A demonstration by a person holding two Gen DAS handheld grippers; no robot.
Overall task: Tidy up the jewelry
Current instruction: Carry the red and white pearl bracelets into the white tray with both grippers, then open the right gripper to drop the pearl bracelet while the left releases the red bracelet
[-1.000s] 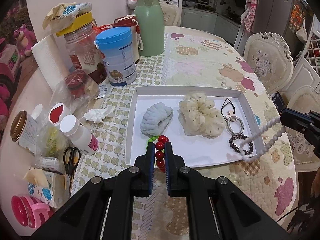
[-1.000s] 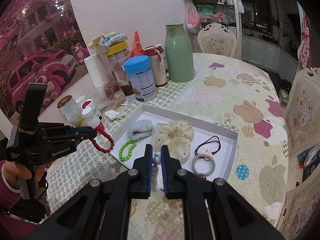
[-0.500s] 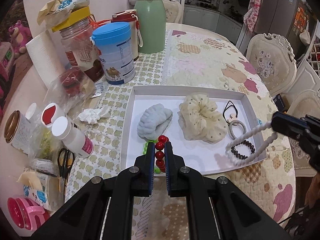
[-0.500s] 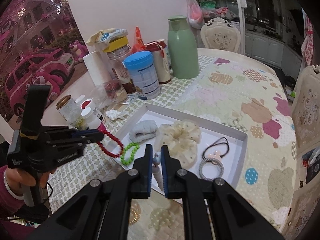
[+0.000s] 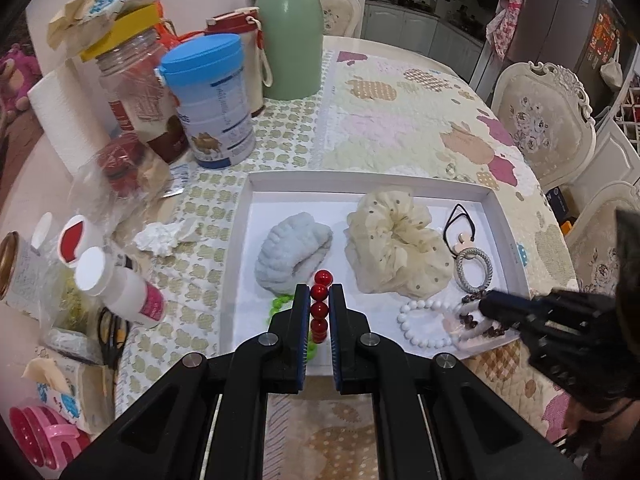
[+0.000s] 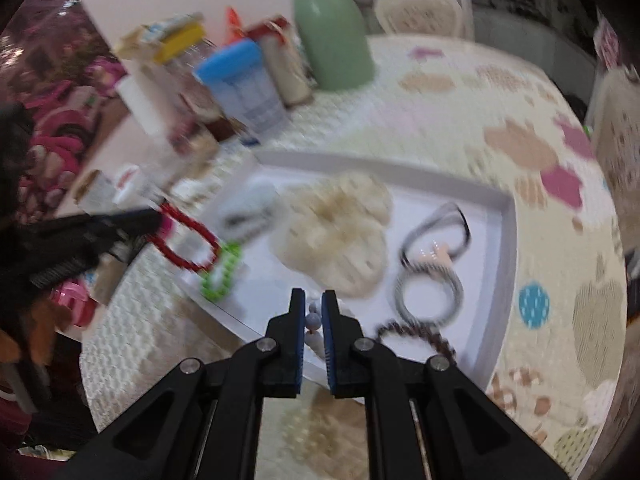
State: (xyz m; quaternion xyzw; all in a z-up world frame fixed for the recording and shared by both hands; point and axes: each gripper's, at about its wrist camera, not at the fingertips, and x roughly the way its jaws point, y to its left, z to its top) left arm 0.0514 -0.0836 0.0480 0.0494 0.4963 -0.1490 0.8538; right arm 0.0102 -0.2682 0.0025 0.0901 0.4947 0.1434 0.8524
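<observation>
My left gripper (image 5: 319, 294) is shut on a red bead bracelet (image 5: 320, 308) and holds it over the near edge of the white tray (image 5: 360, 182); the bracelet also shows in the right wrist view (image 6: 188, 240). My right gripper (image 6: 314, 304) is shut on a white bead bracelet (image 5: 424, 322), which lies on the tray floor at the near right, next to a dark bead bracelet (image 6: 416, 334). The right gripper also shows in the left wrist view (image 5: 490, 306). A green bead bracelet (image 6: 222, 274) lies in the tray's near left.
The tray also holds a blue scrunchie (image 5: 294, 256), a cream scrunchie (image 5: 394, 248), a black hair tie (image 5: 462, 224) and a grey ring (image 5: 474, 266). A green thermos (image 5: 290, 32), a blue-lidded tin (image 5: 210, 104), jars, bottles and scissors (image 5: 110, 336) crowd the table's left.
My right gripper has moved down and left into the tray, and the white bracelet that hung from it now lies on the tray floor. The left gripper has moved closer to the tray.
</observation>
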